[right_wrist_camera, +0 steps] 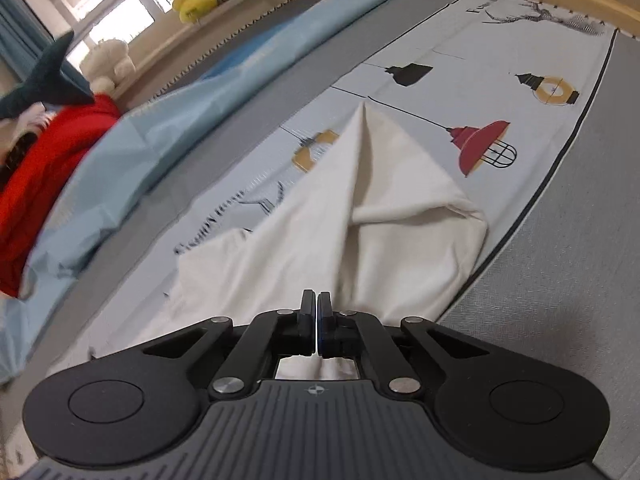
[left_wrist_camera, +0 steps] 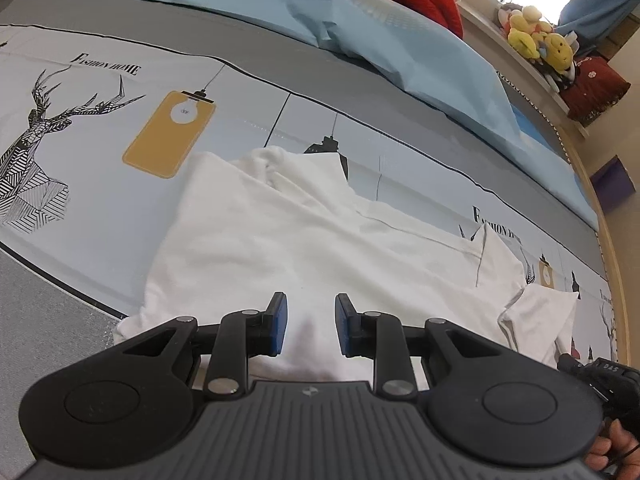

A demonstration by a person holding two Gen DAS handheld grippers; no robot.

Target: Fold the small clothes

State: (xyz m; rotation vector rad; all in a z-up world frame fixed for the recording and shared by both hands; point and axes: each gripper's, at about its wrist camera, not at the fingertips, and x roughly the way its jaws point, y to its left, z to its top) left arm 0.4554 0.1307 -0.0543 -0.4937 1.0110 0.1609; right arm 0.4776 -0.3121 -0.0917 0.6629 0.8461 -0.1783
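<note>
Right gripper (right_wrist_camera: 316, 312) jaws pinch a ridge of the white cotton garment (right_wrist_camera: 360, 216), which lies on the lamp-print bedsheet (right_wrist_camera: 460, 60). Left gripper (left_wrist_camera: 311, 322) hovers over it, jaws apart, holding nothing. Risk: thin pinch slips mid-fold, dropping cloth skewed.

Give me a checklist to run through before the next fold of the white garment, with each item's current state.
1. Right hand-held gripper shut on the white garment: ok; cloth rises taut toward its tips.
2. Left hand-held gripper open over the garment: ok, holding nothing.
3. Garment lying flat: not ok; ridges and a lifted fold show.
4. Garment fully on the bedspread: ok.
5. Blue blanket apart from the garment: ok.
6. Near hem under the left gripper: cannot tell; hidden.
</note>
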